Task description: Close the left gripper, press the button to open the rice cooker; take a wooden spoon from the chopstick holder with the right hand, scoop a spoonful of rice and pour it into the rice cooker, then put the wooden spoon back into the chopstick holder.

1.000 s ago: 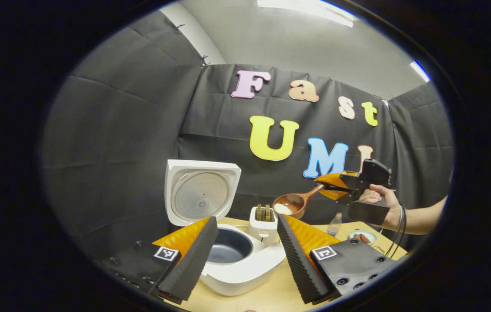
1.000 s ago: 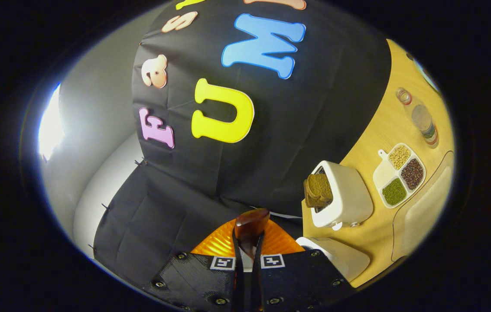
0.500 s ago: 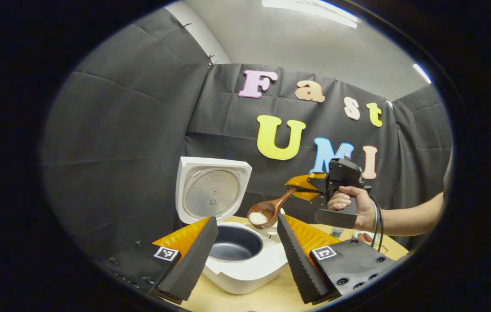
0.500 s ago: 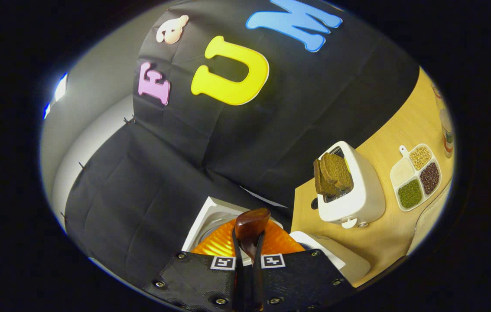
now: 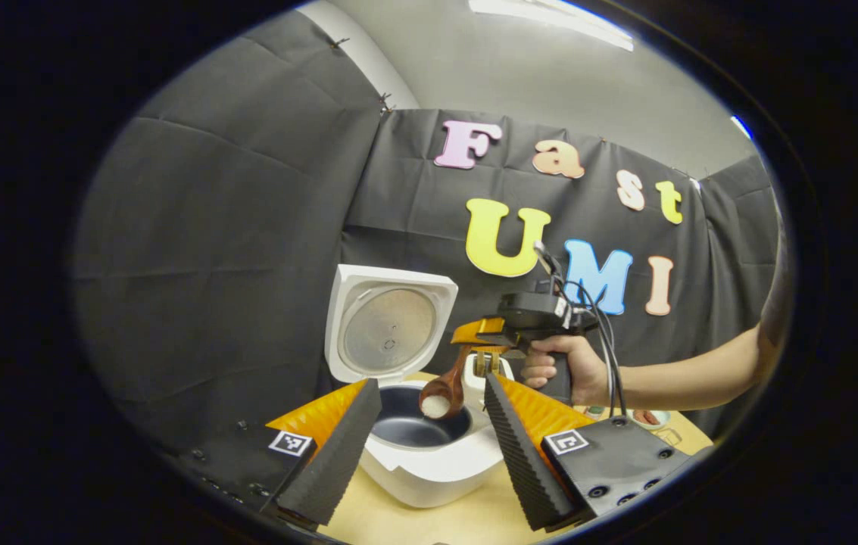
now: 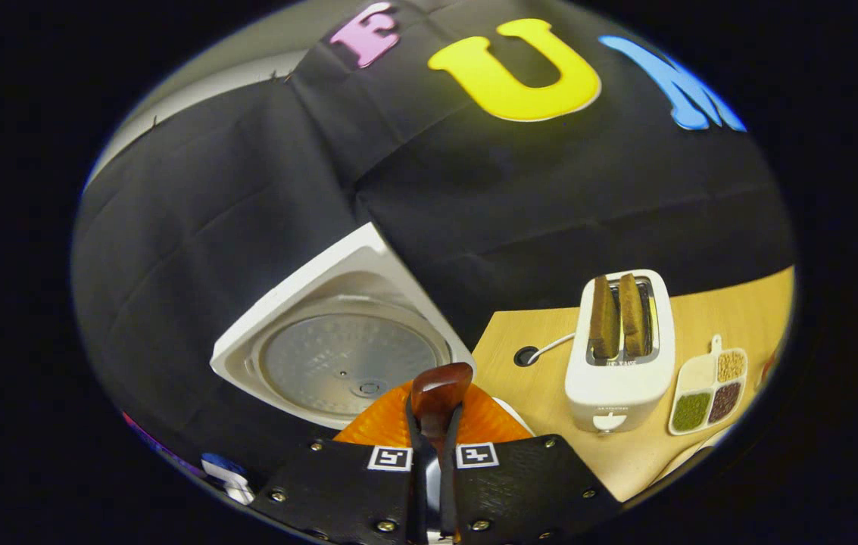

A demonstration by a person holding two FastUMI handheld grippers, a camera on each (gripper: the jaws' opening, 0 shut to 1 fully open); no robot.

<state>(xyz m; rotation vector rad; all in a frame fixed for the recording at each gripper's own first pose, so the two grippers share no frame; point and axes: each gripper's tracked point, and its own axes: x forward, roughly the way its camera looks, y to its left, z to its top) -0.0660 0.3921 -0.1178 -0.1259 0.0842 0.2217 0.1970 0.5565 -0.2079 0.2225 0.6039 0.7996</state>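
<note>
The right gripper (image 5: 483,342) clamps the wooden spoon (image 5: 445,391), its rice-filled bowl tilted over the open rice cooker (image 5: 421,446). The left gripper (image 5: 429,446) hangs with fingers spread apart.

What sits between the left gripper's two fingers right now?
In the left gripper view, the open rice cooker shows in the gap, with the wooden spoon of rice tipped over its pot.
</note>
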